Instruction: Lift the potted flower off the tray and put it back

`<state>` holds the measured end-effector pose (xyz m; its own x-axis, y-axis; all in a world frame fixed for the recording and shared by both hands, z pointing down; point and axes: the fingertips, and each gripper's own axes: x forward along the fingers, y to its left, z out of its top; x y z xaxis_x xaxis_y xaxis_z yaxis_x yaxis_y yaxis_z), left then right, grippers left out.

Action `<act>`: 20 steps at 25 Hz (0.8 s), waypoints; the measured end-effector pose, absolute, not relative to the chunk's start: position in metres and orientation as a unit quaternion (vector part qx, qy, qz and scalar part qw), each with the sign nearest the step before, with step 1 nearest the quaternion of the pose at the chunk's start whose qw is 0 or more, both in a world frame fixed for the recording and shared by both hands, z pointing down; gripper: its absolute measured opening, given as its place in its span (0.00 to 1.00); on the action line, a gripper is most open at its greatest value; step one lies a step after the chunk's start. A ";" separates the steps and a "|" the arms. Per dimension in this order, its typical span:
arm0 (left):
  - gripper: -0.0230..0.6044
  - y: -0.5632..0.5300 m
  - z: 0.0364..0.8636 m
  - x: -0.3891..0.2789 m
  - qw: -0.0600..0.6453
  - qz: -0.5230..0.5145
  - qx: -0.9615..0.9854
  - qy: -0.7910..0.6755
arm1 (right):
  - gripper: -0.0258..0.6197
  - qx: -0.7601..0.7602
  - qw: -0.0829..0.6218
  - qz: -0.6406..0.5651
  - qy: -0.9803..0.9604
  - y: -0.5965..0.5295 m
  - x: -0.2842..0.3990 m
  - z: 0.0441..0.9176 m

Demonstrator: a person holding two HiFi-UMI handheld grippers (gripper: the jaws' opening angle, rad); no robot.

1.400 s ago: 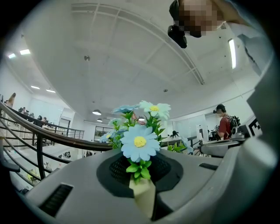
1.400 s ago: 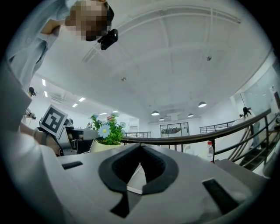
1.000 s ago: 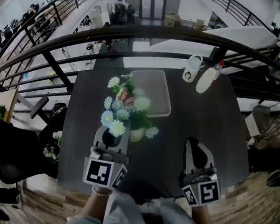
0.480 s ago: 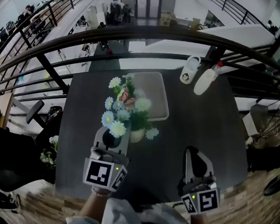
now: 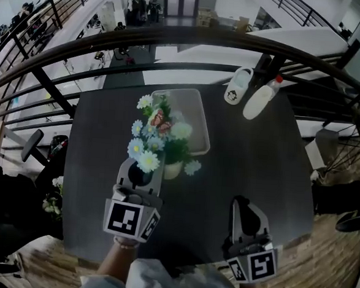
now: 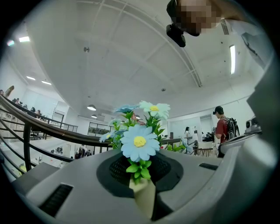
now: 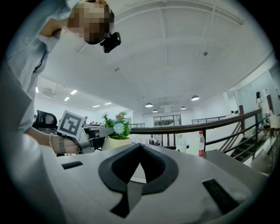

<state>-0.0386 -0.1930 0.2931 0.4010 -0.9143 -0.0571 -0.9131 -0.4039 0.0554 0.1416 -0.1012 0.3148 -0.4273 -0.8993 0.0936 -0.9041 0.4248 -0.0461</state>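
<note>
Black railing [image 5: 175, 41] bars run behind a dark desk [image 5: 227, 168], high over a big hall. On the desk lies a pale tray [image 5: 197, 111]. The potted flower [image 5: 172, 169] is off the tray, just beside its near left corner. I cannot tell if the pot sits on the desk. The left gripper [image 5: 139, 175] reaches in from the near side of the tray, and its jaws squeeze the cream pot under the blue and white flowers. The right gripper [image 5: 242, 206] is well apart from the tray, on the near right, jaws closed on nothing. A white mug [image 5: 236, 89] and a bottle [image 5: 259, 99] lie past the tray's far right corner.
</note>
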 end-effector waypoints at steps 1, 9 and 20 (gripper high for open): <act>0.12 -0.197 0.295 -0.037 0.007 -0.039 0.838 -0.544 | 0.04 0.536 0.030 0.046 -0.843 -0.102 0.143 0.317; 0.12 -0.224 0.318 -0.031 0.022 -0.034 0.843 -0.537 | 0.04 0.549 0.047 0.065 -0.832 -0.107 0.148 0.334; 0.12 -0.258 0.360 -0.023 0.032 -0.024 0.850 -0.526 | 0.04 0.557 0.065 0.079 -0.824 -0.115 0.149 0.357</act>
<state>-0.0232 -0.2577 0.3596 0.4458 -0.8951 -0.0067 -0.8921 -0.4449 0.0793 0.1489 -0.1146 0.3568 -0.3703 -0.9084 0.1943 -0.9287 0.3662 -0.0579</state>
